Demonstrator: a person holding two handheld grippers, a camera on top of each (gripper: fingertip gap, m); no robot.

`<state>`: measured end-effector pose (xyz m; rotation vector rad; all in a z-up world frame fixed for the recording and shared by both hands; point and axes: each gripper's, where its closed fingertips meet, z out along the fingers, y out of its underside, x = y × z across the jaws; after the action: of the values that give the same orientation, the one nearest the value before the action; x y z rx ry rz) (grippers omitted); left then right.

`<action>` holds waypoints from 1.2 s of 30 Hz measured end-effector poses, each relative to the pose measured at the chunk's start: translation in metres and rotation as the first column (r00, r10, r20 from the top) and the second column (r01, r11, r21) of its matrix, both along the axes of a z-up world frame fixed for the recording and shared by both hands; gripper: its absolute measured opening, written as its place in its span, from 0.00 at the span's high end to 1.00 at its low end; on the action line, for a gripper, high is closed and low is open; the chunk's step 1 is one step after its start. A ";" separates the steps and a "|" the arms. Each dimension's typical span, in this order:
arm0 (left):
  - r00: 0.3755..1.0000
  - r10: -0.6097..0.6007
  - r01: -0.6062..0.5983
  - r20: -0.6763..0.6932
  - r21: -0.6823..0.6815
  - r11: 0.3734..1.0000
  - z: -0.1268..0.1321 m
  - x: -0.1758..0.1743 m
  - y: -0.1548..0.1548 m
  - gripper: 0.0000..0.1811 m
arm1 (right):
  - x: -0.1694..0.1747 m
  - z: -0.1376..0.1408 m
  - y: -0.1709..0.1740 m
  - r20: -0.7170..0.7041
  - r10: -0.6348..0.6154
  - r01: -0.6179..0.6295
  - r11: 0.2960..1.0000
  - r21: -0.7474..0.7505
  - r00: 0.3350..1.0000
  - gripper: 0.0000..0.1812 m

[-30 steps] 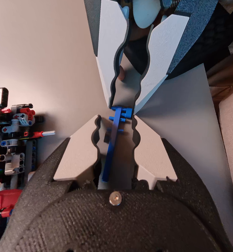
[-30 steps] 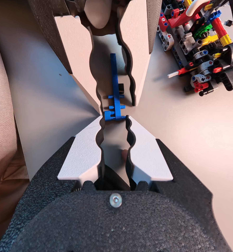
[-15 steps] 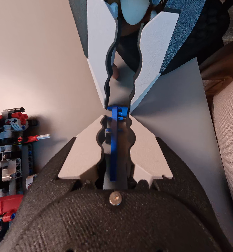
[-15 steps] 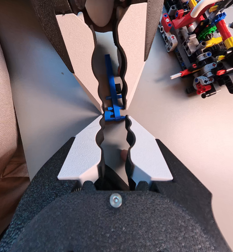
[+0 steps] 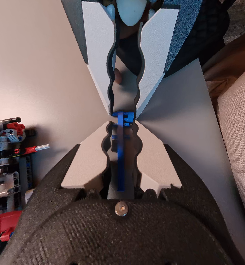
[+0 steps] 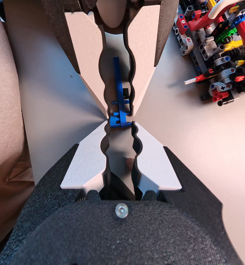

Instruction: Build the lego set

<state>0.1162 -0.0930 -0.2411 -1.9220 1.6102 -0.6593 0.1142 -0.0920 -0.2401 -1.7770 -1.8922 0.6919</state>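
A thin blue Lego beam with short blue pins across it hangs above the table between my two grippers, which meet tip to tip. My left gripper has its fingers closed in on the beam's pins, and the beam runs back between them. My right gripper is shut on the blue connector at the beam's end. A small black piece sits on the beam's side. Each gripper also shows opposite in the other's view: the right gripper and the left gripper.
A partly built, many-coloured Lego model stands on the pale table at the left, with a white axle sticking out. It shows at the upper right in the right wrist view. Beige fabric lies past the table edge. My left and right fingertips are right by each other. From either gripper's tips it is about 9 cm to the white axle.
My left gripper's fingers have closed from wide apart onto the beam's pins, and the beam has swung straight between them. The right gripper has kept its hold.
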 end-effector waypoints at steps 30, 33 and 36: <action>0.998 0.066 -0.067 0.019 0.038 0.997 0.001 -0.007 -0.006 0.80 | -0.009 0.003 -0.006 -0.064 -0.009 0.026 0.964 0.263 0.998 0.85; 0.997 0.071 -0.072 0.021 0.039 0.997 0.001 -0.007 -0.006 0.80 | -0.009 0.005 -0.006 -0.074 -0.002 0.028 0.936 0.351 0.997 0.85; 0.995 0.100 -0.101 0.018 0.065 0.993 0.001 -0.010 0.000 0.73 | -0.010 0.009 -0.007 -0.092 0.027 0.016 0.899 0.438 0.995 0.85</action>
<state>0.1063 -0.0927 -0.2404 -1.9317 1.4963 -0.5717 0.1045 -0.0985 -0.2309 -1.4251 -1.8121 0.3072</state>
